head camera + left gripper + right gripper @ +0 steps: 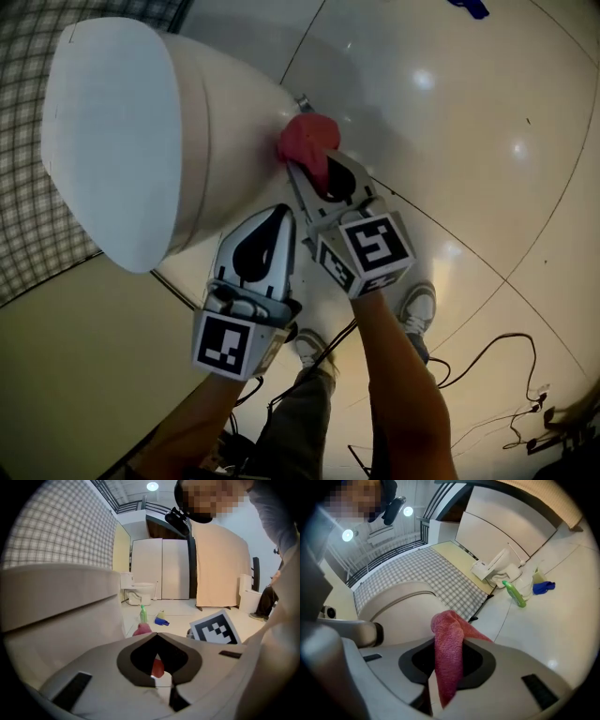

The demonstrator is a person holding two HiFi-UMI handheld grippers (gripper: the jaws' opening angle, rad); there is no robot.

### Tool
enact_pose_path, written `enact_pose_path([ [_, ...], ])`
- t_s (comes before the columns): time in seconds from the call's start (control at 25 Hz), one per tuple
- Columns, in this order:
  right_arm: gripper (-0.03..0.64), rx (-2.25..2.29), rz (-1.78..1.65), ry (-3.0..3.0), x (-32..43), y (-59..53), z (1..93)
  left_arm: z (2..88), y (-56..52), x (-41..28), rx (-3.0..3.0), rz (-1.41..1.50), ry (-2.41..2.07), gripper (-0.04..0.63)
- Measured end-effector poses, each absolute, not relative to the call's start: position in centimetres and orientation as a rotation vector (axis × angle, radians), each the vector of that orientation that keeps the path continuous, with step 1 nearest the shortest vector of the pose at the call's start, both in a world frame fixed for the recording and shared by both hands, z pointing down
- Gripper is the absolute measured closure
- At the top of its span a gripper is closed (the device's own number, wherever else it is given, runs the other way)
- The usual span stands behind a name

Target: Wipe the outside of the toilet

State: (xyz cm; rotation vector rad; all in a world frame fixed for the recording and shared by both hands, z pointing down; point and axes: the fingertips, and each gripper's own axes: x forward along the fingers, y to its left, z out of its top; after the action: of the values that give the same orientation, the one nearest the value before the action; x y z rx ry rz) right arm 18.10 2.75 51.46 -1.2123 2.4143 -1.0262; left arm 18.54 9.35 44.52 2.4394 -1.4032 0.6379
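Red cloth [305,141] clamped in right gripper [315,174], pressed against toilet [220,131] outer side wall for wiping; left gripper [272,220] closed on nothing, parked beside, clear of the stroke.

The white ceramic toilet [225,122] looks smooth with a soft sheen; at its 3 o'clock, the red terry cloth [307,141] looks nubby.

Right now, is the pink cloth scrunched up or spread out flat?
Scrunched up: the pink cloth is a bunched lump, pinched by the right gripper against the toilet.
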Motion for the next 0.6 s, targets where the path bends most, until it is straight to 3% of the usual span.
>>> enact_pose_path([
  [0.24,0.531,-1.143,-1.043,2.465,17.5,1.1,53.6,46.4,8.1,18.2,2.402,0.672,-1.448,0.584],
  [0.6,0.529,-1.060,-1.115,2.536,12.3,11.2,55.0,48.0,14.2,13.9,2.367,0.705,-1.475,0.584],
])
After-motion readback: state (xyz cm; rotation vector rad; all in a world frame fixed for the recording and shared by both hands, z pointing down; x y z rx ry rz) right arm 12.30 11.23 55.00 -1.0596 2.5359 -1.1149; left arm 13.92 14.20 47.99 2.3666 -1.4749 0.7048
